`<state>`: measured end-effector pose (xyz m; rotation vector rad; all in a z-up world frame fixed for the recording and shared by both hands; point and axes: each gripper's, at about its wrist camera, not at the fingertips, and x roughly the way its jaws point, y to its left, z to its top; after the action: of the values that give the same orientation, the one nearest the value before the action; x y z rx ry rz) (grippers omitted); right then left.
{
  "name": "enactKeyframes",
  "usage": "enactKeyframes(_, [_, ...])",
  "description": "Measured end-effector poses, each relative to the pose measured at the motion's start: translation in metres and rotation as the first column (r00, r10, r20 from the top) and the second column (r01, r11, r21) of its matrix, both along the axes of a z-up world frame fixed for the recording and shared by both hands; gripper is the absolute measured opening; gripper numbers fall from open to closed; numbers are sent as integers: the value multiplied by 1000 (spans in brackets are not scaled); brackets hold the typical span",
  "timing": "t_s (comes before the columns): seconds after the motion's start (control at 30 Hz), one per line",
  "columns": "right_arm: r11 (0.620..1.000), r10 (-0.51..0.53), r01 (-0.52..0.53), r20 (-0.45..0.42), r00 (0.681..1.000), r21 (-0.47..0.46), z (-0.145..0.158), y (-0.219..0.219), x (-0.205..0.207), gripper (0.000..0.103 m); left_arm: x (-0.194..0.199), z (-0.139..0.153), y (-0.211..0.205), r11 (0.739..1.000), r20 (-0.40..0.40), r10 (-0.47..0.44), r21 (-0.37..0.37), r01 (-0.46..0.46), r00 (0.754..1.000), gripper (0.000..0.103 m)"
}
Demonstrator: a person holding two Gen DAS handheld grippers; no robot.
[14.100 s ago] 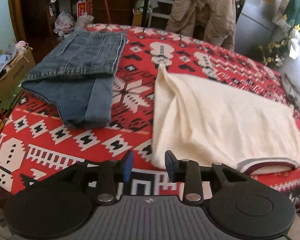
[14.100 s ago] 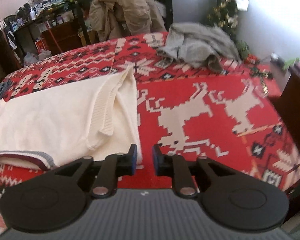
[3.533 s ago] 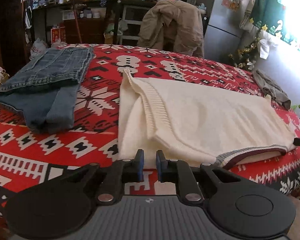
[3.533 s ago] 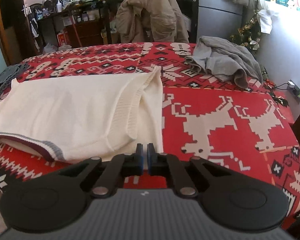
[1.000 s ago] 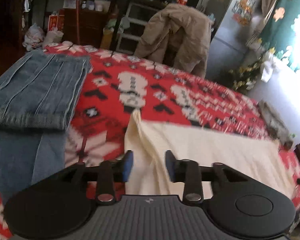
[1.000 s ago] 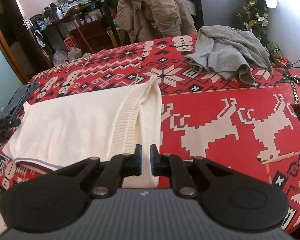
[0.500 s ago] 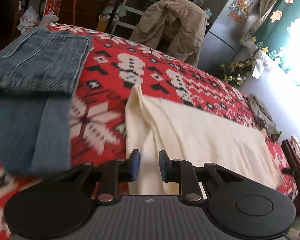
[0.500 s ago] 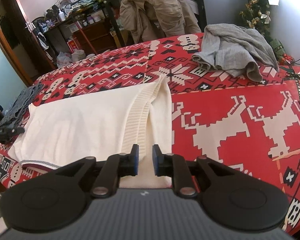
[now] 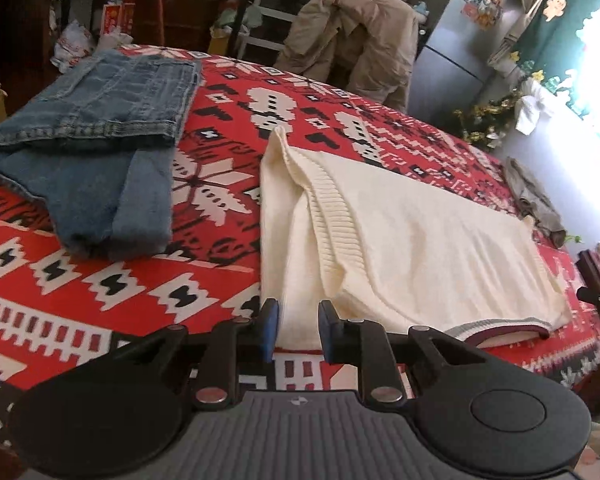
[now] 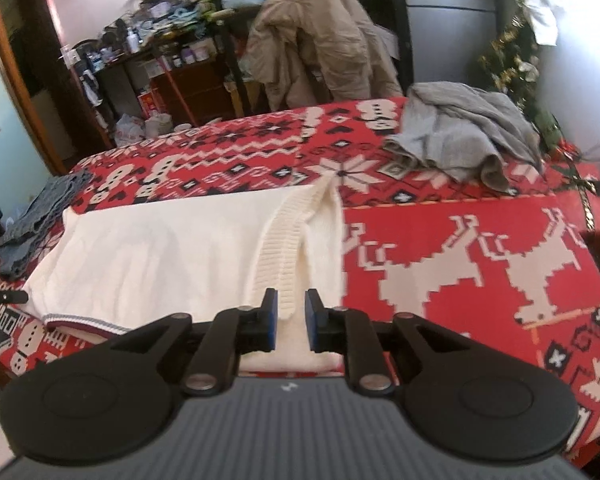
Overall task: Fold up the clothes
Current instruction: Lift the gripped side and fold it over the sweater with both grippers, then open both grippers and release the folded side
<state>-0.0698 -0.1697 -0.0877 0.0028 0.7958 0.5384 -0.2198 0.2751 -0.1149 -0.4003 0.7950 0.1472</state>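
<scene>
A cream knit sweater (image 9: pixel 420 248) lies flat on the red patterned cover (image 9: pixel 80 292), both sleeves folded in over the body and the striped hem at the near edge. My left gripper (image 9: pixel 299 330) is open at the sweater's near left corner, with cream fabric showing in the gap between the fingers. At the opposite near corner of the sweater (image 10: pixel 172 248) my right gripper (image 10: pixel 291 320) is open too, its jaws a narrow gap apart over the ribbed cuff.
Folded blue jeans (image 9: pixel 100 152) lie left of the sweater. A crumpled grey garment (image 10: pixel 468 140) sits at the far right of the cover. A beige jacket (image 10: pixel 320 40) hangs on a chair behind the bed. Cluttered shelves and a fridge (image 9: pixel 452 40) line the back.
My left gripper swung back from the far end to the near left corner and its jaws narrowed. The right gripper's jaws opened a little at the near right corner.
</scene>
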Motion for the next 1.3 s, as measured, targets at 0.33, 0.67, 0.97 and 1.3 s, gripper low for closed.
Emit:
enactKeyframes(0.33, [978,102,-86,76,992,-188,-29,52,-11,17,-7,27,-28,992,66,-53,120,45,996,35])
enactKeyframes(0.67, [987,85,-73,78,993,-141,-15,32,-21,17,37,24,-58,979,105,-160,142,144,982,35])
enactKeyframes(0.97, [983,107,-79,166,980,-168,-21,98,32,17,103,-4,-64,981,66,-160,125,151,985,29])
enactKeyframes(1.3, [939,201,-144,159,967,-311,-40,75,4,15,56,-5,-50,975,60,-184,140,175,981,24])
